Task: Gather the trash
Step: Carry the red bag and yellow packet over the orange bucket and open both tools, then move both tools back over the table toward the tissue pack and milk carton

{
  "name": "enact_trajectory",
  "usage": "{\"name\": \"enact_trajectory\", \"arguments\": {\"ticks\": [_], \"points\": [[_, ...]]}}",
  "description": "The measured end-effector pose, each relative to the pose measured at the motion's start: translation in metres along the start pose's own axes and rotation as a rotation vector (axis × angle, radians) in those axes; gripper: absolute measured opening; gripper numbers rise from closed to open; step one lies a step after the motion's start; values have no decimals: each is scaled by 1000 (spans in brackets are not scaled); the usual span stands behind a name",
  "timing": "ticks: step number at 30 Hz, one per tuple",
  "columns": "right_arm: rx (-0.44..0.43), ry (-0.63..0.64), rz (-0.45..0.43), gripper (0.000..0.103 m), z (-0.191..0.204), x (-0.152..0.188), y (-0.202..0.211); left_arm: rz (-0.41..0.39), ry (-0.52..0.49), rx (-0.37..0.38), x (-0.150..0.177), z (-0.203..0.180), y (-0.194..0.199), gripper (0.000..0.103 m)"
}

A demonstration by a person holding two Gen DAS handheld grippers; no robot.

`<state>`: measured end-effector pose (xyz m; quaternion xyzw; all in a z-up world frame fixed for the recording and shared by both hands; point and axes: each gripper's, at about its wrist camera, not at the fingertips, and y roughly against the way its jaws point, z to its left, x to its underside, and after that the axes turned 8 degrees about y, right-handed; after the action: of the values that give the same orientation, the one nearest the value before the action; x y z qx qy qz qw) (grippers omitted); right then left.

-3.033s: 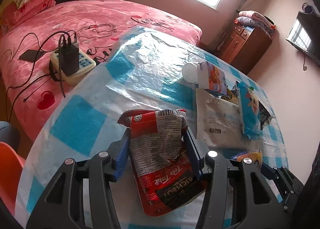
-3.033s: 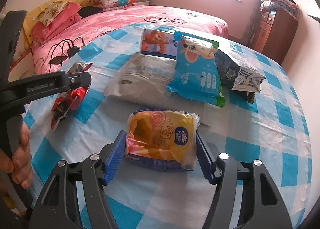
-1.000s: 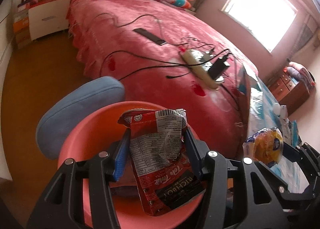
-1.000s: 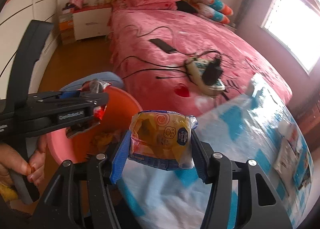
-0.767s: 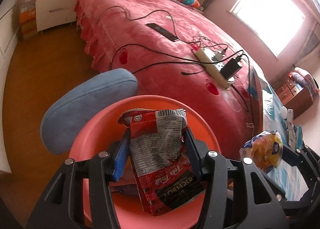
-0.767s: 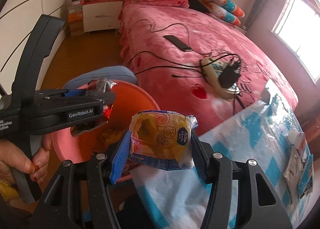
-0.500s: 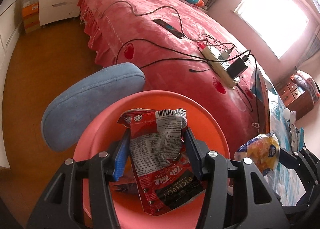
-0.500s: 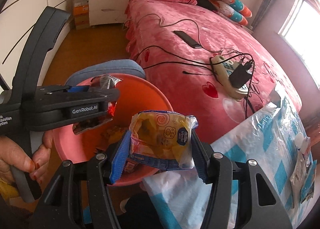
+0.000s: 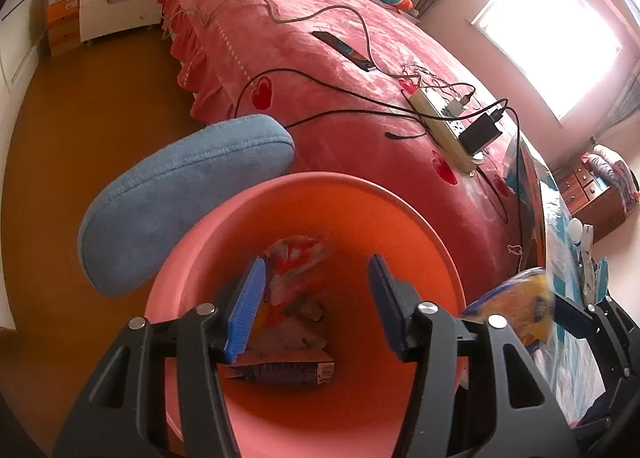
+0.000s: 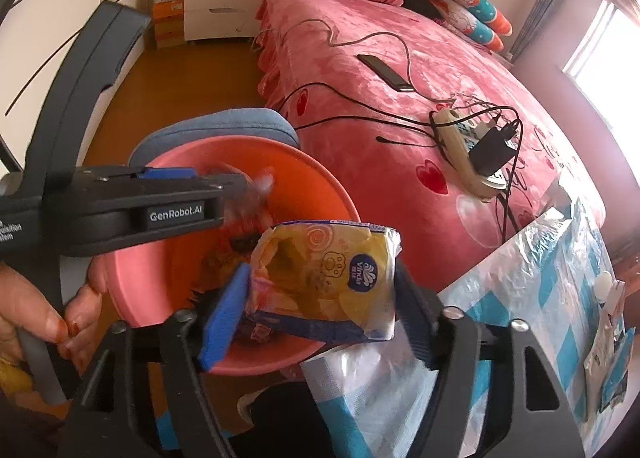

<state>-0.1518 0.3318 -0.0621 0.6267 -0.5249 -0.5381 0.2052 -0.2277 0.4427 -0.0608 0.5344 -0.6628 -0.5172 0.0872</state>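
- Over the basin (image 9: 192, 246): left gripper (image 9: 316, 300) jaws are opening, nothing pressed between them. The red wrapper (image 9: 298, 254) is blurred, loose just past the pads, above the trash already in the basin.
- Right gripper (image 10: 320, 298) hangs near the basin rim (image 10: 132, 298), partly above the table edge (image 10: 520, 258). Its jaws are opening too, with the yellow pack (image 10: 324, 278) between them. Left pad looks clear of it; I can't tell about the right side.
- Handling, my read: both are thin film packaging. Light, soft, crumples easily, nothing to break. The film is slick, so it could slide or flutter on release.
- Grip points: across the pack's short sides mid-body works; for the wrapper, a pinch across the flat width.
- Risk: the pack could land on the rim or on the dark clothing just below it instead of inside.
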Motion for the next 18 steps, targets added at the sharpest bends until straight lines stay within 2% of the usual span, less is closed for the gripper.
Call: {"name": "enact_trajectory", "arguments": {"ticks": [1, 6, 18], "points": [[6, -1, -2, 83, -1, 0, 1, -4, 0, -1, 0, 0, 1, 63], [28, -18, -15, 87, -8, 4, 6, -20, 7, 13, -3, -1, 4, 70], [90, -105, -50, 88, -36, 18, 31, -31, -20, 57, -1, -19, 12, 73]]}}
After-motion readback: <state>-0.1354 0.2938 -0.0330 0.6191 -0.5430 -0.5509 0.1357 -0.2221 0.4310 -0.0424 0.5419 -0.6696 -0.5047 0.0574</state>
